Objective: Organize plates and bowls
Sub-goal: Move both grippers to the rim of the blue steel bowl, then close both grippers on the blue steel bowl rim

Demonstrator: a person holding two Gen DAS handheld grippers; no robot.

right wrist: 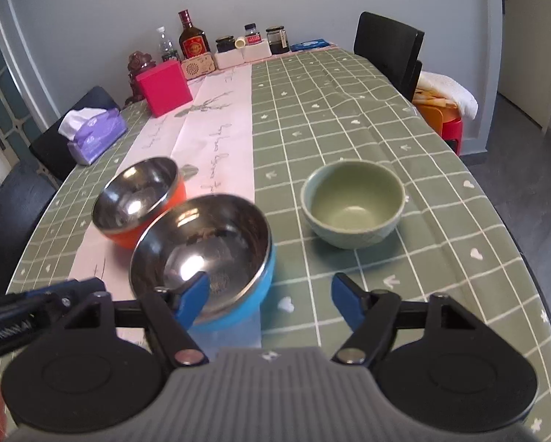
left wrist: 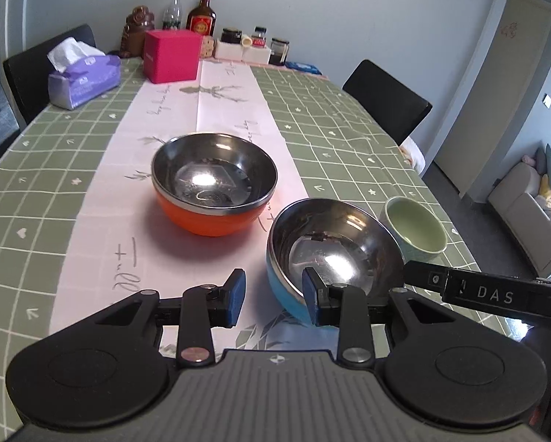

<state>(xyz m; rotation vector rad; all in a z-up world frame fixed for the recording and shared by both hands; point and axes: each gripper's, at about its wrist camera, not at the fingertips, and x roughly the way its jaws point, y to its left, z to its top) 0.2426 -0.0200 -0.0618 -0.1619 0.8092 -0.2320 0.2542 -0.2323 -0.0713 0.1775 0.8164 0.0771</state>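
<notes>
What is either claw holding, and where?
Nothing gripped: left claw and right claw are open, one finger each at the near rim of the tilted blue bowl.

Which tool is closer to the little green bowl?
Right, I think. The right tool is open, and the green bowl sits just ahead of it, slightly to its right. The left tool is at the tilted blue bowl, which lies between it and the green bowl.
</notes>
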